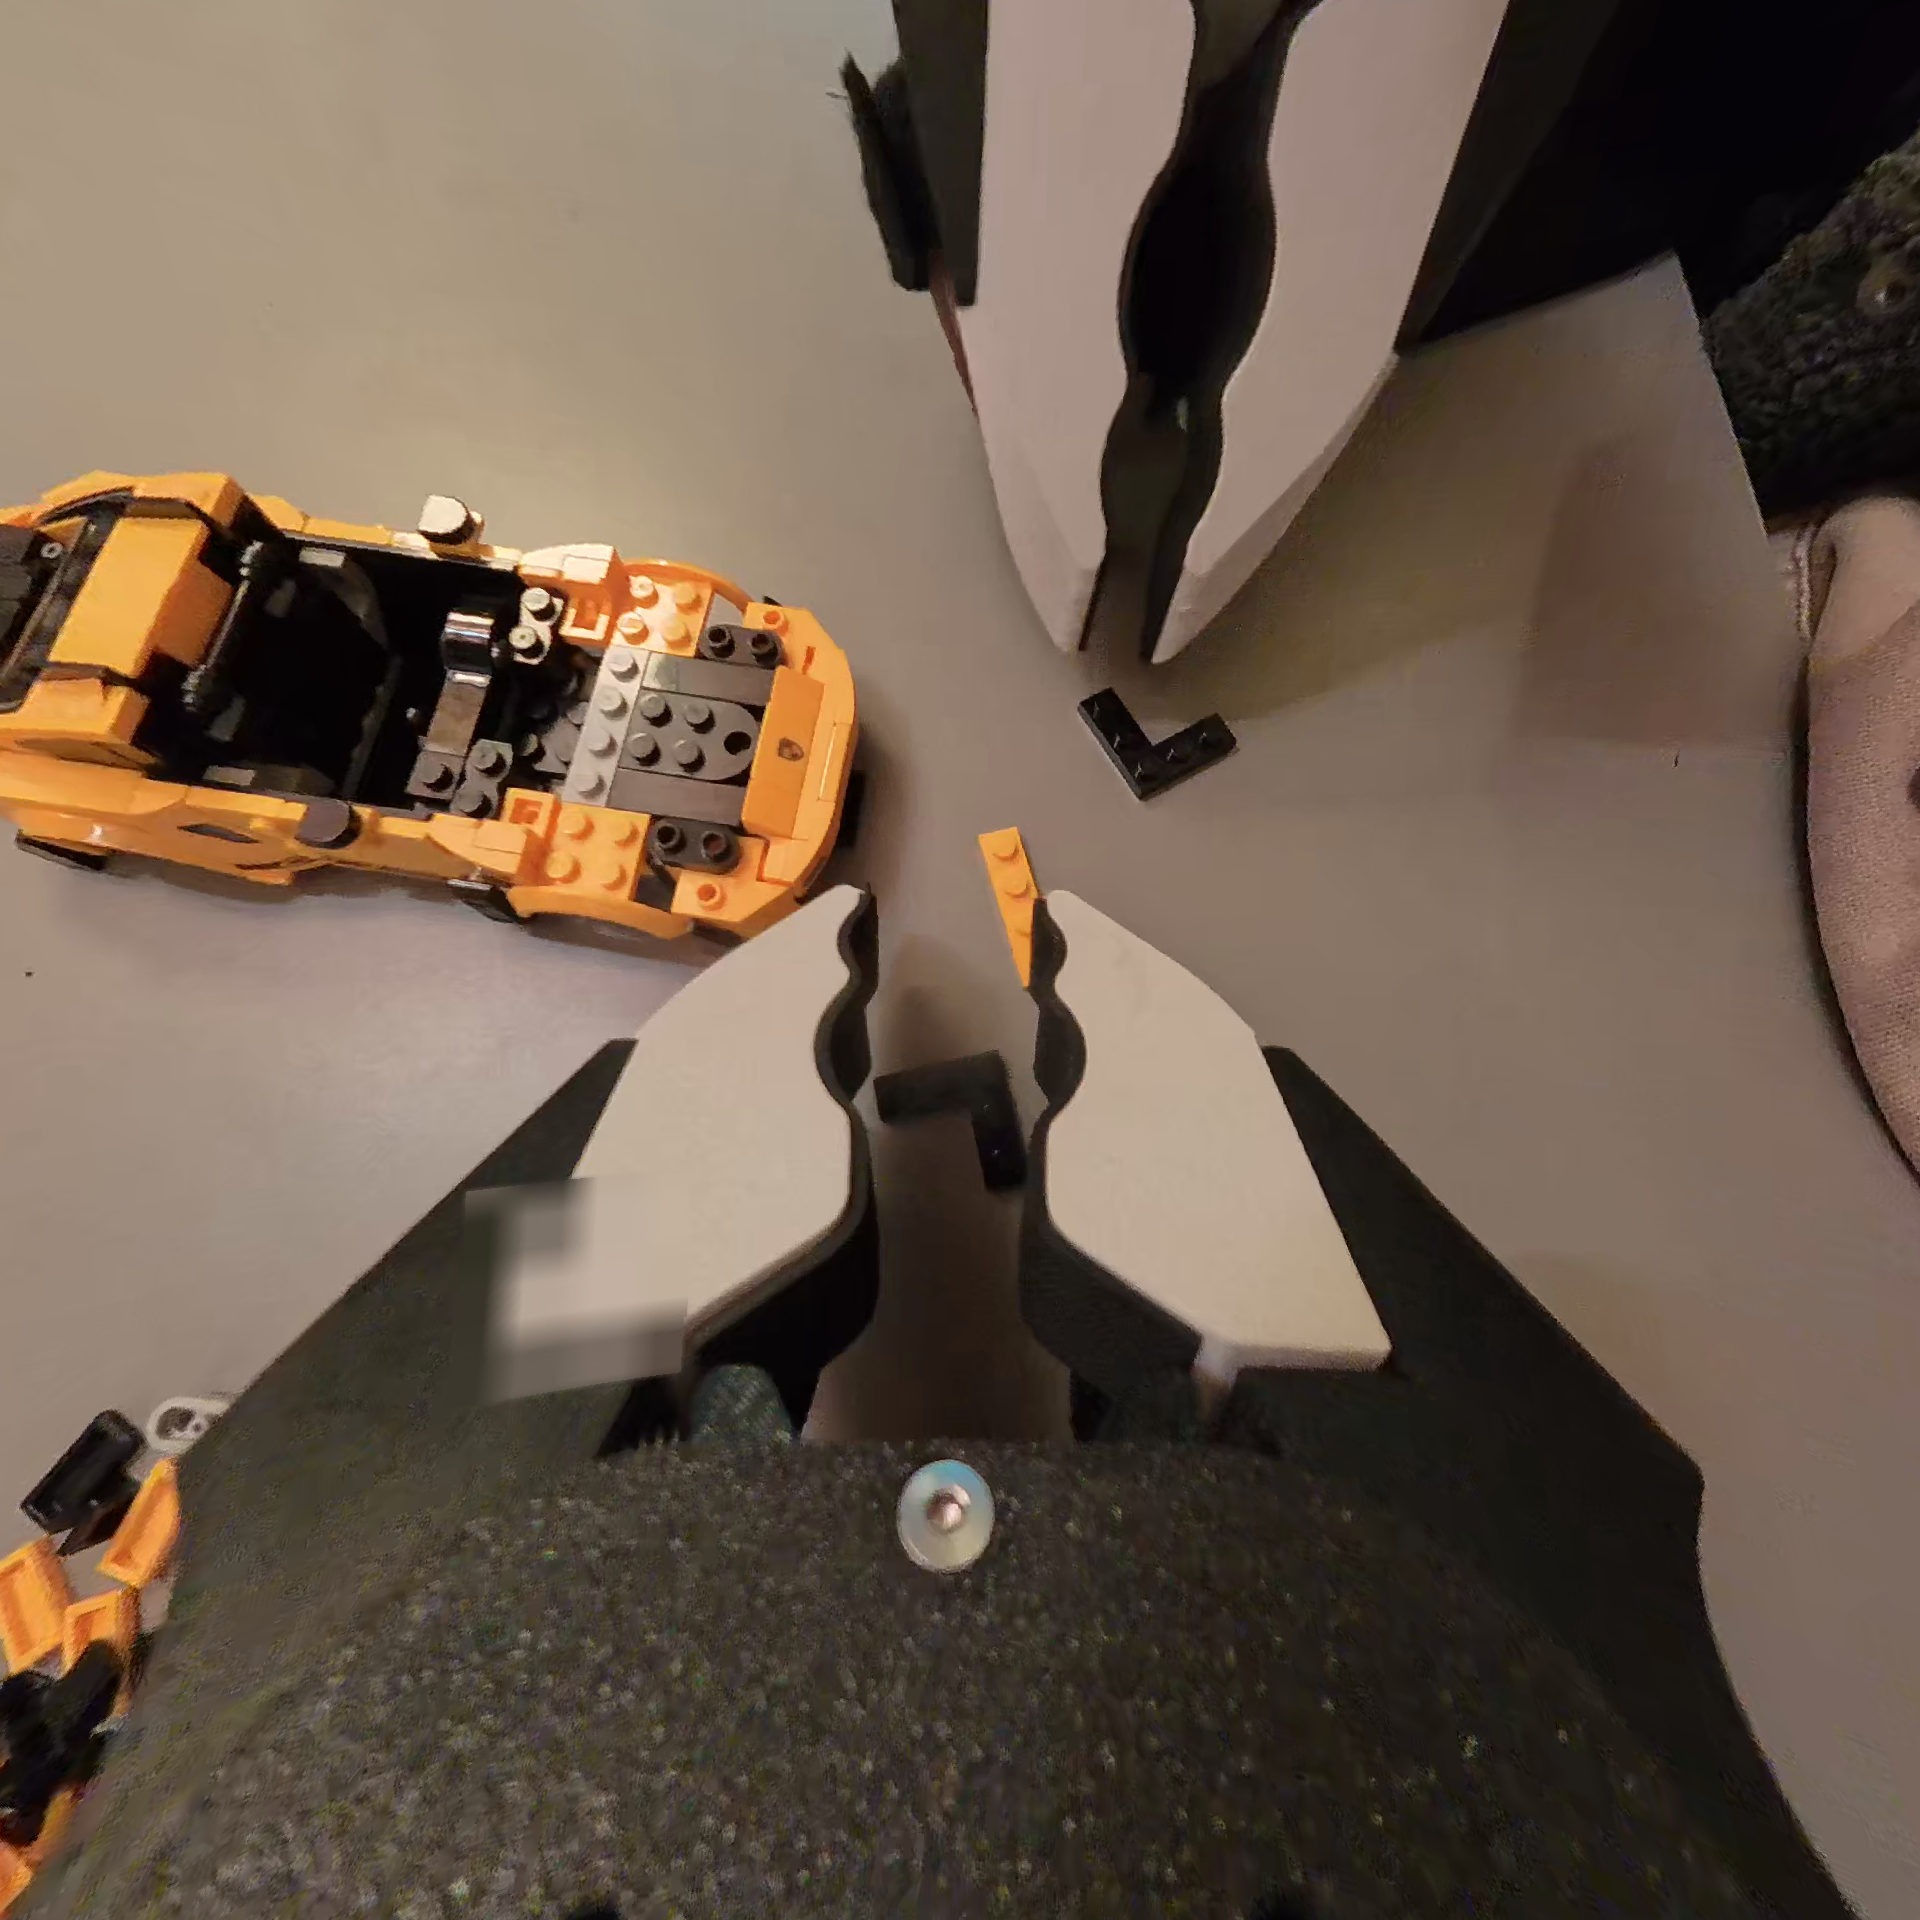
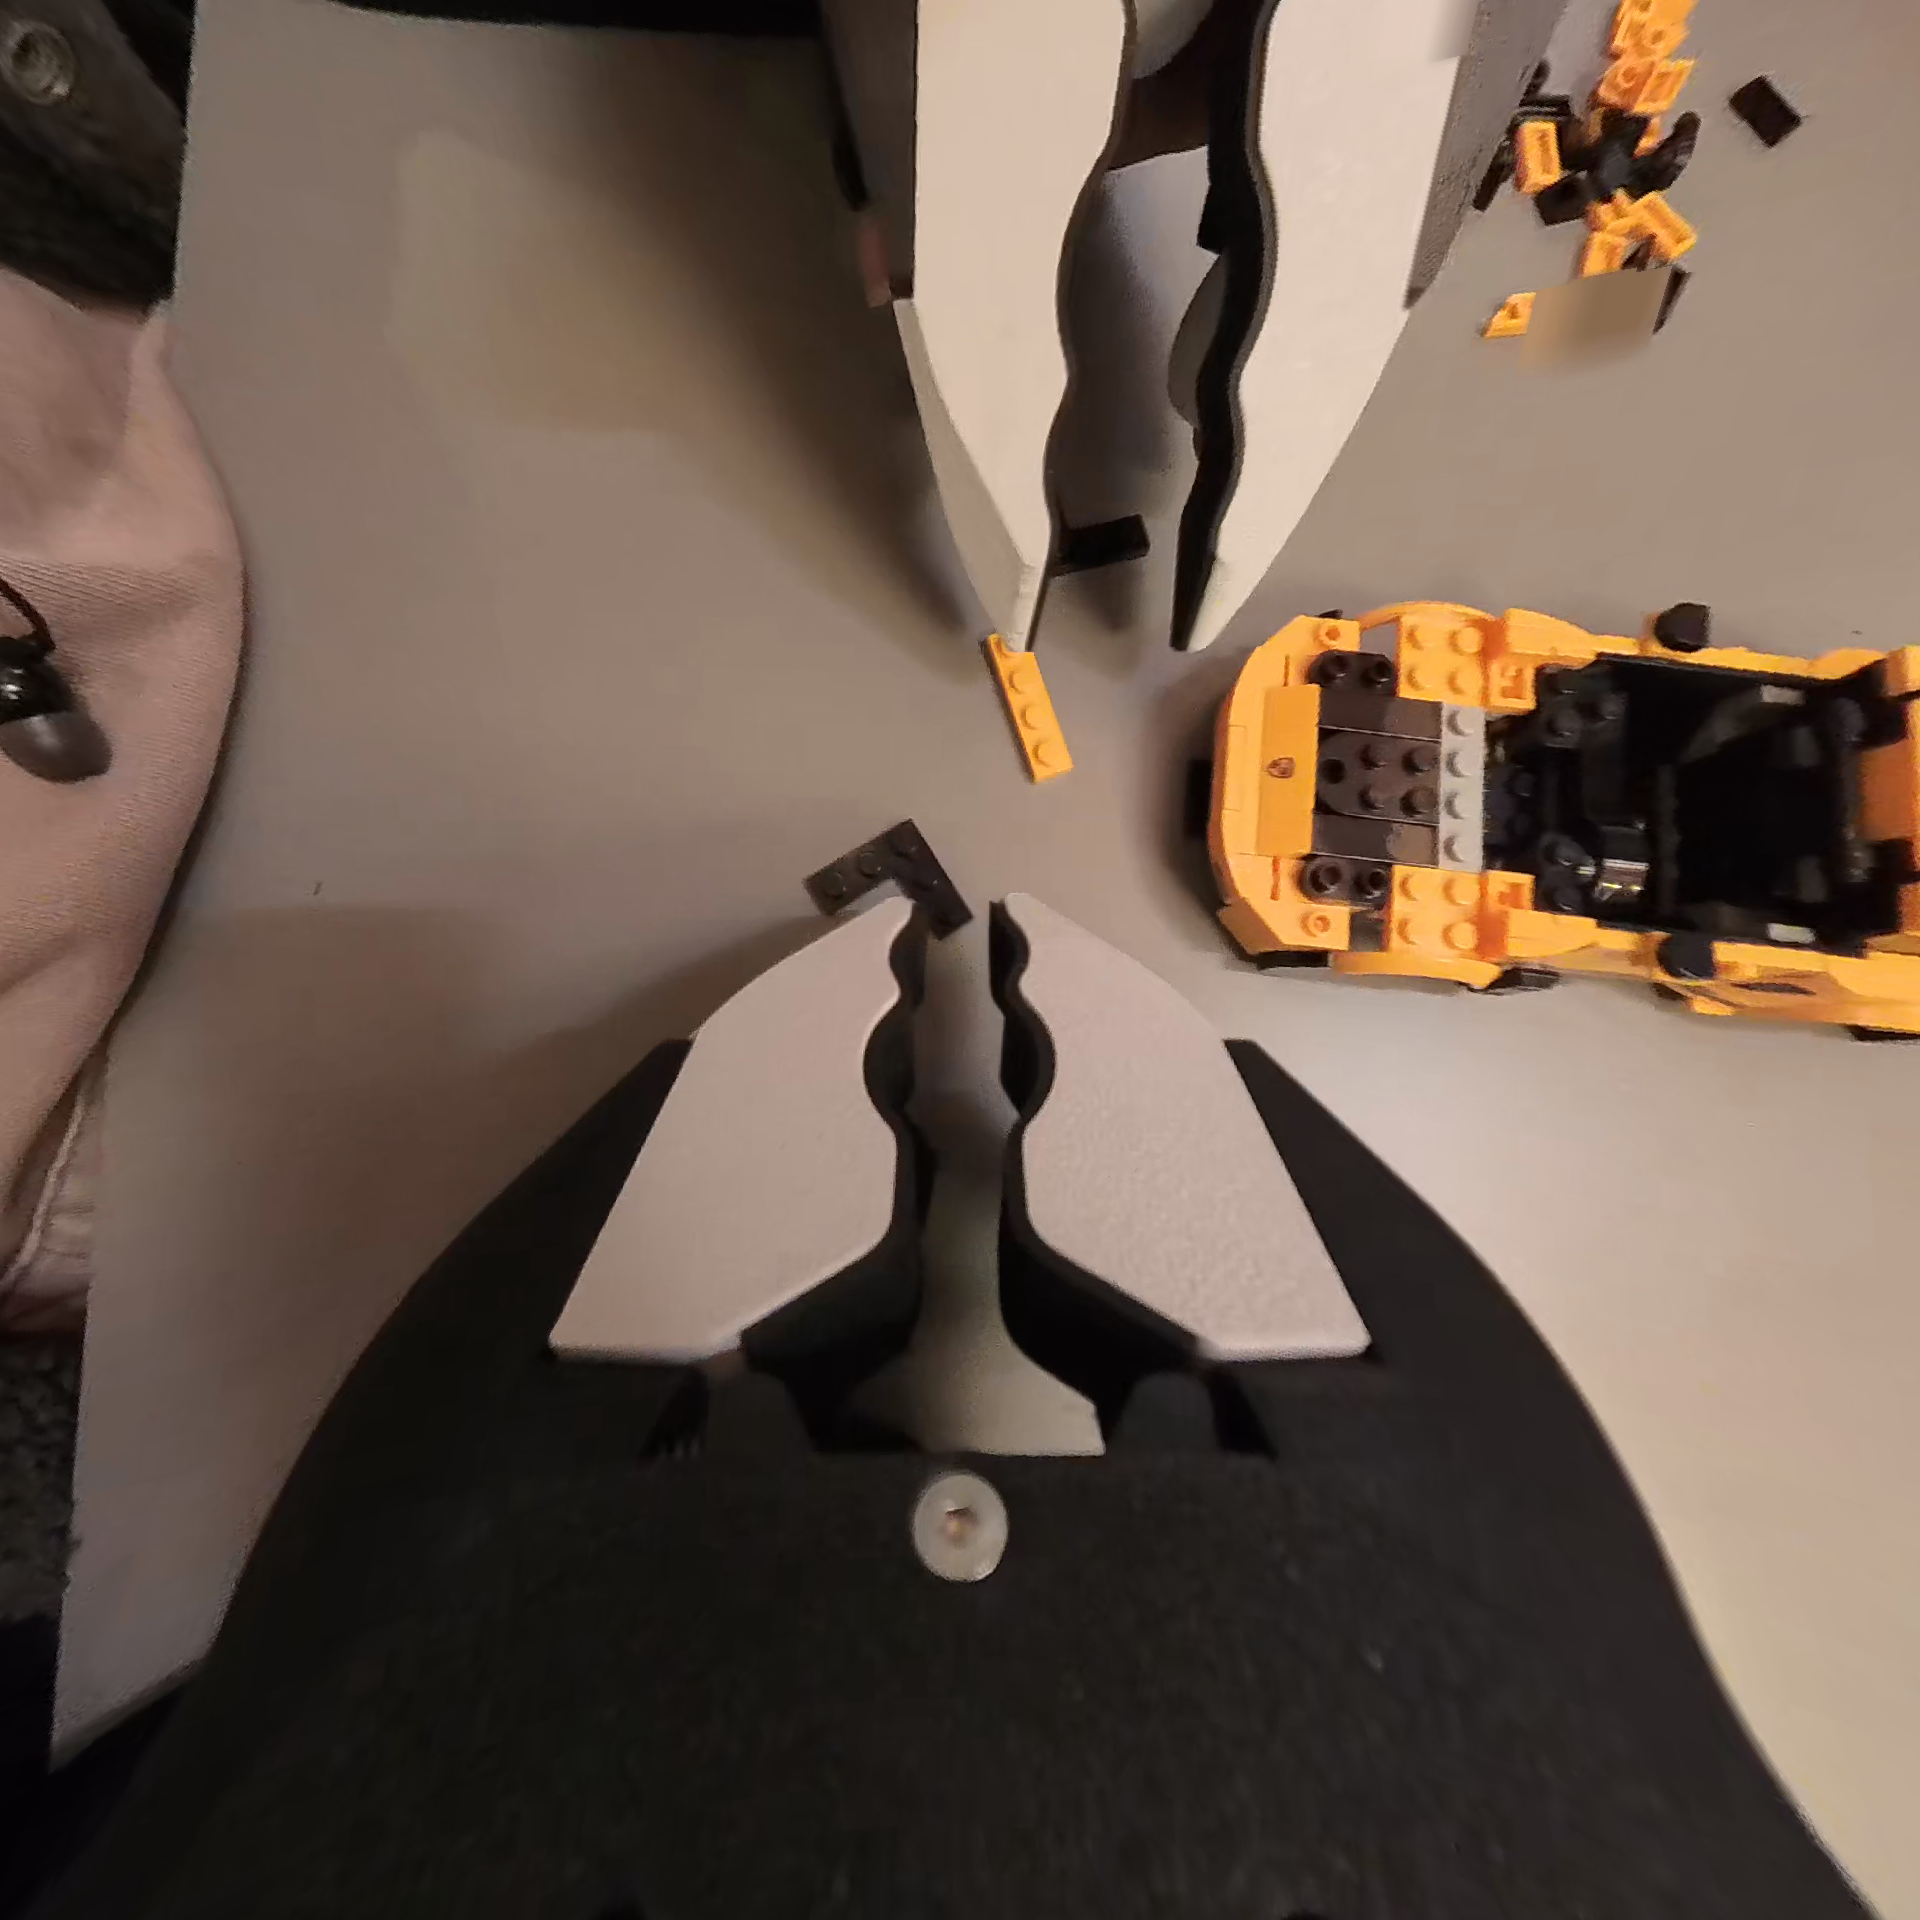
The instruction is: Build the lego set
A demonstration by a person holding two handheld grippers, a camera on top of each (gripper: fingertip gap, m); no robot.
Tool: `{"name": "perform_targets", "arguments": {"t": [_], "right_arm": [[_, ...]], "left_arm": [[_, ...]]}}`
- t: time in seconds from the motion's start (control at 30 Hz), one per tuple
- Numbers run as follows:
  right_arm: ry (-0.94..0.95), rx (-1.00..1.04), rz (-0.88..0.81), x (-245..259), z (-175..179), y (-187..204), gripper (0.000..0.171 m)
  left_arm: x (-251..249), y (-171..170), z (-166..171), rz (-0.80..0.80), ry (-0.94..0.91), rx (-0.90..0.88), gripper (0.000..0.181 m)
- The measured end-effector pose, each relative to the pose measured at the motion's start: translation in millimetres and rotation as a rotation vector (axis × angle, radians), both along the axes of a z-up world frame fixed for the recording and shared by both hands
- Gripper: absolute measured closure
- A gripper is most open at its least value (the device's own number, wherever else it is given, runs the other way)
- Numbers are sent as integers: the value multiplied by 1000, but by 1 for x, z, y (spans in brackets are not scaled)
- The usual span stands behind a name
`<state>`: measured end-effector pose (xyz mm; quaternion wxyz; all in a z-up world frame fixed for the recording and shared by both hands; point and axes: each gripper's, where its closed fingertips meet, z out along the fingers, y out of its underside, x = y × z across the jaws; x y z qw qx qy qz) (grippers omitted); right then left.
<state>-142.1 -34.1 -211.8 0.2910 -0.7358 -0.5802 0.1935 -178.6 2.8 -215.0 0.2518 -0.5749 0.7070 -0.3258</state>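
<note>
A partly built orange Lego car point(image 1: 416, 707) point(image 2: 1558, 810) stands on the grey table with its cabin and hood studs exposed. My left gripper point(image 1: 956, 914) point(image 2: 1107, 639) is open and low over the table. A black L-shaped plate point(image 1: 956, 1101) point(image 2: 1101, 540) lies between its fingers. An orange 1x4 plate point(image 1: 1013, 894) point(image 2: 1029, 707) lies flat, one end touching a left fingertip. My right gripper point(image 2: 956, 909) point(image 1: 1122, 644) faces it, slightly open and empty. A second black L-shaped plate point(image 2: 883, 878) point(image 1: 1153, 743) lies at its tips, partly under one fingertip.
A pile of loose orange and black bricks point(image 2: 1621, 156) point(image 1: 83, 1558) lies beyond the car. A person's pale garment point(image 2: 104, 831) point(image 1: 1860, 831) is at the table edge, close to the right gripper.
</note>
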Motion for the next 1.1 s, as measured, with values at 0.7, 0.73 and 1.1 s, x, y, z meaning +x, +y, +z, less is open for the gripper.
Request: {"name": "perform_targets", "arguments": {"t": [0.7,0.73,1.1], "right_arm": [[114,26,-191,5,31,59,164],[127,21,-225,6,35,66,164],[-42,-33,-233,-3,19,95,164]], "left_arm": [[2,17,12,89,-75,18,150],[3,20,13,105,-81,21,150],[2,30,14,152,-92,41,149]]}}
